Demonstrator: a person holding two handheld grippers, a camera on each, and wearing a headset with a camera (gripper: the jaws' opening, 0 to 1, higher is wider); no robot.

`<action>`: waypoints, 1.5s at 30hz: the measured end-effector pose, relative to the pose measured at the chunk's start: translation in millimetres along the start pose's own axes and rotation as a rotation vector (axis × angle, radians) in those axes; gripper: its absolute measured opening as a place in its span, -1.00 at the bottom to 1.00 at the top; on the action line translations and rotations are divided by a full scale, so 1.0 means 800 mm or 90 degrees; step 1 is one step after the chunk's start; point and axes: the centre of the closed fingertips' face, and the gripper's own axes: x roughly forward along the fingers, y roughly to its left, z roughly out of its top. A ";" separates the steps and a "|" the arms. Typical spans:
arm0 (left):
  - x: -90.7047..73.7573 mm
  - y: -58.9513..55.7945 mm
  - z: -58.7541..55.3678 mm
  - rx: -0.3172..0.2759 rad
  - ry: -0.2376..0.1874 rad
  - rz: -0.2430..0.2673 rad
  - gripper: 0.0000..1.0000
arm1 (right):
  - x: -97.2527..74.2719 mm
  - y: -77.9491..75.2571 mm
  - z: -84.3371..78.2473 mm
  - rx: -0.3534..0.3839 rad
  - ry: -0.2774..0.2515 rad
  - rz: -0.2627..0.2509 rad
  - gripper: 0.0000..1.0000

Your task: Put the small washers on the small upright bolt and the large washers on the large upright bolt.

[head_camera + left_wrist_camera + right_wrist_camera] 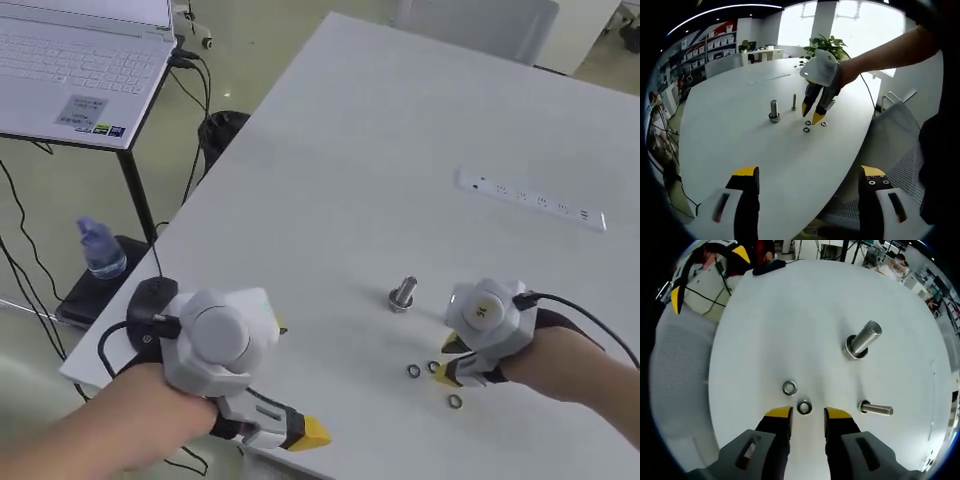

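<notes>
Yellow-tipped fingers of the right gripper (807, 413) hang low over the white worktop (380, 150), set apart, with a small silver ring washer (804, 407) lying flat on the surface just ahead of the gap between their tips. A second silver washer (789, 387) lies near it, a little further out and to the left in the right gripper view. From the head view a third silver washer (455, 401) lies on the person's side of that gripper, apart from the other two.

Just beside the right finger stands the thin small silver bolt (875, 409), upright on its head. Beyond it, well past the washers, the thick large threaded bolt (862, 340) stands upright too.

Nearer the worktop's edge, the left gripper (809, 172) is held off from the washers and bolts, its yellow-tipped fingers wide apart with nothing between them.

Further back on the worktop lies a long white power strip (532, 200). Off the worktop to the left, a white open laptop (80, 60) sits on a black stand; a clear water bottle (100, 248) and a black bin (222, 130) are on the floor below.
</notes>
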 end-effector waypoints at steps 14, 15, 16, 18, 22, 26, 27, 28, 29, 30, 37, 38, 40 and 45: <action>0.004 0.005 -0.005 -0.010 0.004 -0.003 0.57 | 0.003 0.003 -0.001 0.007 0.009 0.008 -0.57; 0.005 0.004 -0.005 -0.010 0.003 -0.005 0.57 | 0.003 0.002 -0.001 0.006 0.010 0.007 -0.58; 0.006 0.004 -0.004 -0.010 0.003 -0.006 0.55 | 0.003 0.002 -0.001 0.009 0.012 0.006 -0.58; 0.007 0.002 -0.005 -0.011 0.005 -0.008 0.54 | 0.004 0.005 -0.001 0.003 0.016 0.007 -0.63; 0.007 0.004 -0.006 -0.010 0.010 -0.011 0.52 | 0.003 0.007 -0.001 -0.006 0.024 0.007 -0.69; 0.007 0.007 -0.005 -0.011 0.007 -0.009 0.51 | 0.003 0.006 -0.001 -0.004 0.027 0.010 -0.70; 0.007 0.007 -0.004 -0.010 0.006 -0.008 0.51 | 0.003 0.006 -0.001 -0.006 0.027 0.011 -0.70; 0.007 0.007 -0.004 -0.010 0.005 -0.007 0.51 | 0.003 0.006 -0.001 -0.006 0.027 0.011 -0.71; 0.008 0.008 -0.004 -0.010 0.005 -0.005 0.51 | 0.003 0.006 -0.001 -0.008 0.028 0.013 -0.71; 0.008 0.008 -0.004 -0.011 0.005 -0.005 0.50 | 0.003 0.005 -0.001 -0.011 0.030 0.011 -0.71; 0.011 0.004 -0.004 -0.009 0.007 -0.009 0.49 | 0.004 0.005 0.000 -0.016 0.045 0.014 -0.73; 0.011 0.004 -0.004 -0.009 0.007 -0.009 0.49 | 0.004 0.005 0.000 -0.015 0.046 0.014 -0.73; 0.010 0.004 -0.004 -0.008 0.009 -0.008 0.48 | 0.004 0.004 -0.001 -0.008 0.045 0.014 -0.74; 0.008 0.006 -0.005 -0.010 0.007 -0.005 0.47 | 0.004 0.005 0.000 -0.002 0.035 0.014 -0.75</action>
